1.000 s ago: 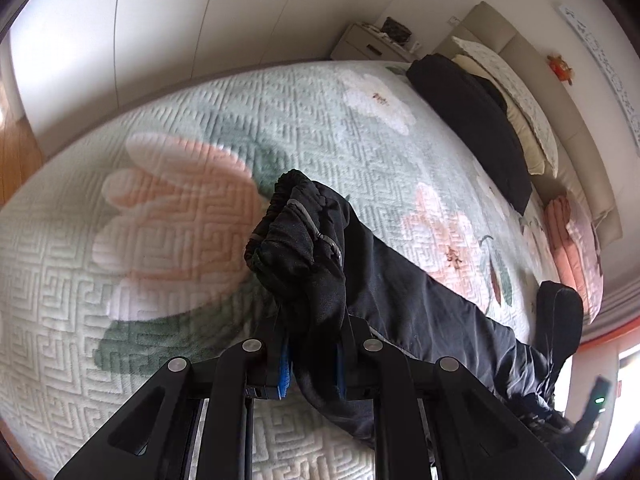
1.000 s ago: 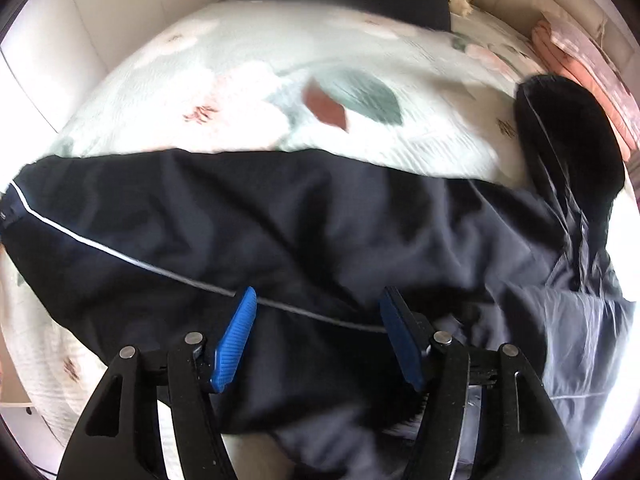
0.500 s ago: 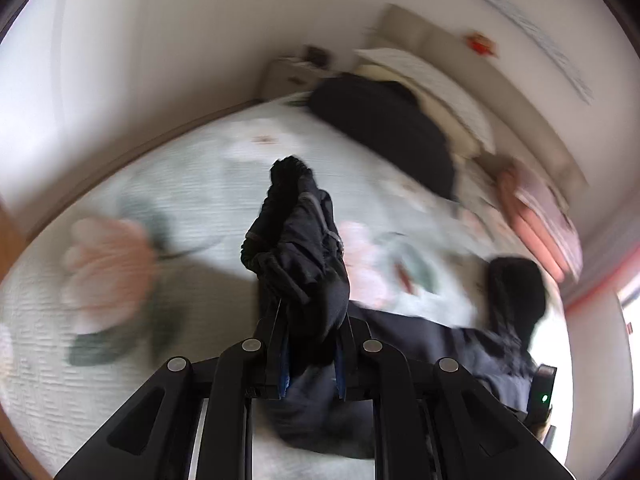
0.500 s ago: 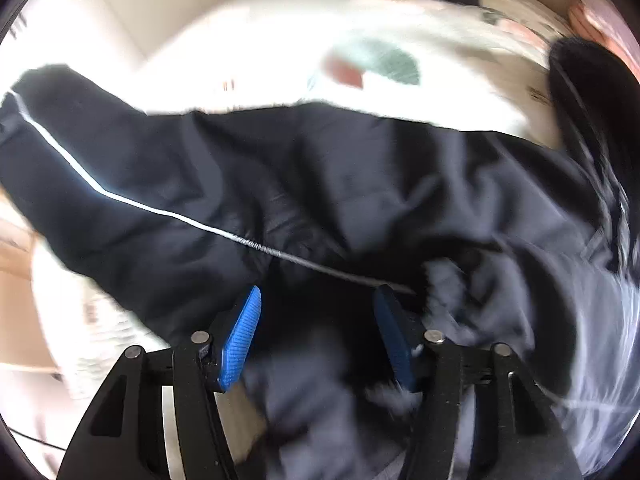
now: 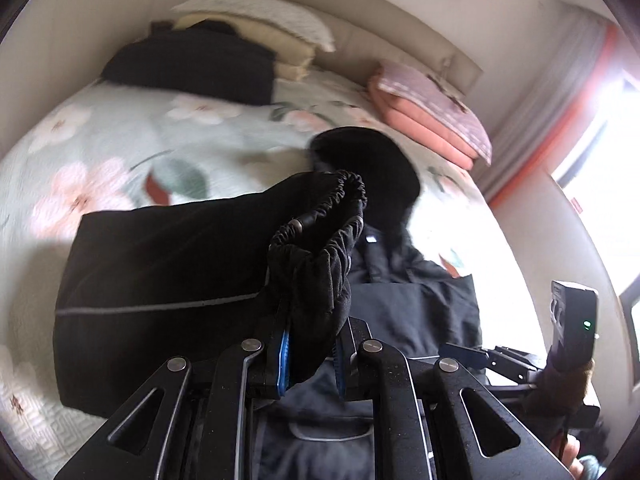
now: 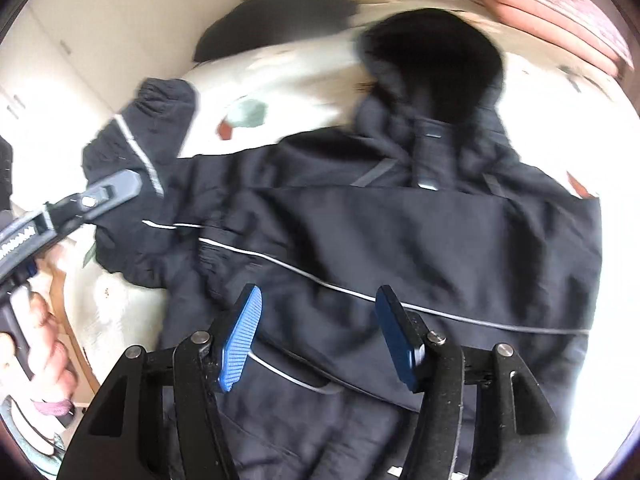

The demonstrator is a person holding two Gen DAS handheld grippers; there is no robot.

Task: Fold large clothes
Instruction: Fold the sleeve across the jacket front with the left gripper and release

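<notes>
- The large black hooded jacket (image 6: 400, 240), a smooth synthetic shell with thin reflective piping, lies spread on the quilted floral bedspread (image 5: 120, 152), its hood (image 6: 432, 60) pointing toward the pillows.
- The left gripper (image 5: 310, 356) is clamped on the elastic-gathered sleeve cuff (image 5: 320, 224), holding it raised over the jacket's body.
- The sleeve's long axis runs from the jacket's left side across toward its middle, so the fold likely turns on laying that cuff down onto the chest.
- The right gripper (image 6: 318, 332) hovers with jaws spread wide above the jacket's lower front, gripping nothing.
- The cuff is ruched and soft; the shell looks slippery.
</notes>
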